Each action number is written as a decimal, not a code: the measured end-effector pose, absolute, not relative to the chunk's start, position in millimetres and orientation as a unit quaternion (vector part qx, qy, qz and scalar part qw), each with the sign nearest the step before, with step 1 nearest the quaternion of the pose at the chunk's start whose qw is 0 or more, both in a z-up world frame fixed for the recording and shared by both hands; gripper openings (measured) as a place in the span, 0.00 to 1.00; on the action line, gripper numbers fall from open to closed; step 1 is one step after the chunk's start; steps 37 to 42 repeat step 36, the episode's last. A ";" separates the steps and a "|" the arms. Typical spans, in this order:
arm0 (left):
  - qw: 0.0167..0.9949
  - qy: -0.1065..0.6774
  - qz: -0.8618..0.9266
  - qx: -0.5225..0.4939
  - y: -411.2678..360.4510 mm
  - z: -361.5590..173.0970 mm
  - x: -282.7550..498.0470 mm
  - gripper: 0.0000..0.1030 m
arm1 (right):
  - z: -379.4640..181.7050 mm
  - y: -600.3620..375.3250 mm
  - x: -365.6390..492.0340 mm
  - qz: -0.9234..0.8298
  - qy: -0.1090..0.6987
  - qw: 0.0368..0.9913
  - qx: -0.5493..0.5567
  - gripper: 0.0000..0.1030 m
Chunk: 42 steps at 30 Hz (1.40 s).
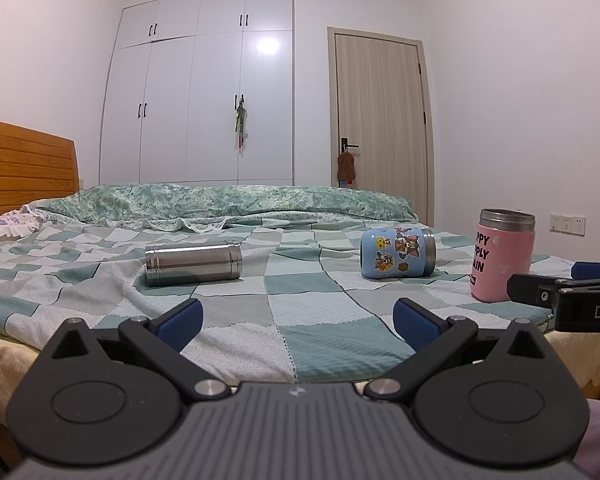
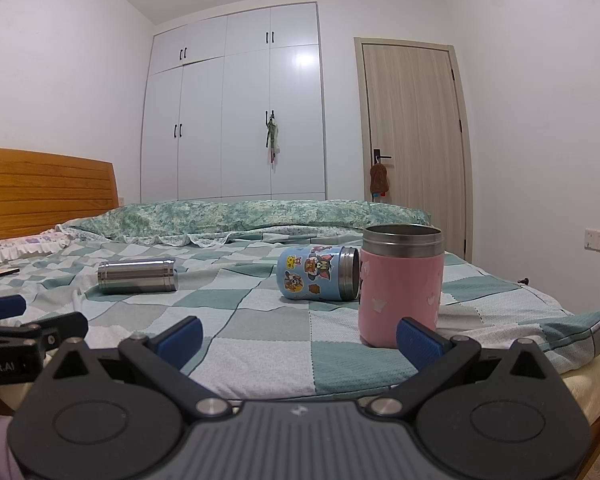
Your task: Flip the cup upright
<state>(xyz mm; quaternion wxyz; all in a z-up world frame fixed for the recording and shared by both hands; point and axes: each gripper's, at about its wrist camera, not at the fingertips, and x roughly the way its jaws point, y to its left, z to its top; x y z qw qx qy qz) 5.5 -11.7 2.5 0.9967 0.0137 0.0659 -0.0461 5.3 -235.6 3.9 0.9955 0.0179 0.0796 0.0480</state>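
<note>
A pink cup [image 1: 502, 256] [image 2: 400, 286] stands upright on the checked bedspread near the bed's front right edge. A blue cartoon cup [image 1: 398, 253] [image 2: 318, 273] lies on its side just behind it, mouth to the right. A steel cup [image 1: 193, 263] [image 2: 137, 275] lies on its side further left. My left gripper [image 1: 298, 322] is open and empty, low at the bed's front edge. My right gripper [image 2: 298, 338] is open and empty, just in front of the pink cup, with its right pad [image 2: 418, 340] close before it.
The checked bedspread [image 1: 300, 304] covers the bed, with a rolled green quilt [image 1: 236, 200] at the back and a wooden headboard [image 1: 24, 164] at left. A wardrobe [image 1: 200, 92] and door [image 1: 380, 120] stand behind. The right gripper shows at the left wrist view's right edge [image 1: 572, 296].
</note>
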 end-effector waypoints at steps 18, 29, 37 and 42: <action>0.997 0.064 -0.048 0.012 -13.6 3.2 5.6 1.00 | 3.5 -235.8 5.7 0.049 0.080 0.996 0.016 1.00; 0.997 0.063 -0.049 0.009 -12.4 3.4 3.9 1.00 | 3.0 -236.7 6.9 0.050 0.080 0.995 0.015 1.00; 0.997 0.058 -0.054 0.007 -14.6 3.3 3.2 1.00 | 2.9 -237.2 7.0 0.050 0.080 0.995 0.013 1.00; 0.997 0.058 -0.054 0.007 -14.6 3.3 3.2 1.00 | 2.9 -237.2 7.0 0.050 0.080 0.995 0.013 1.00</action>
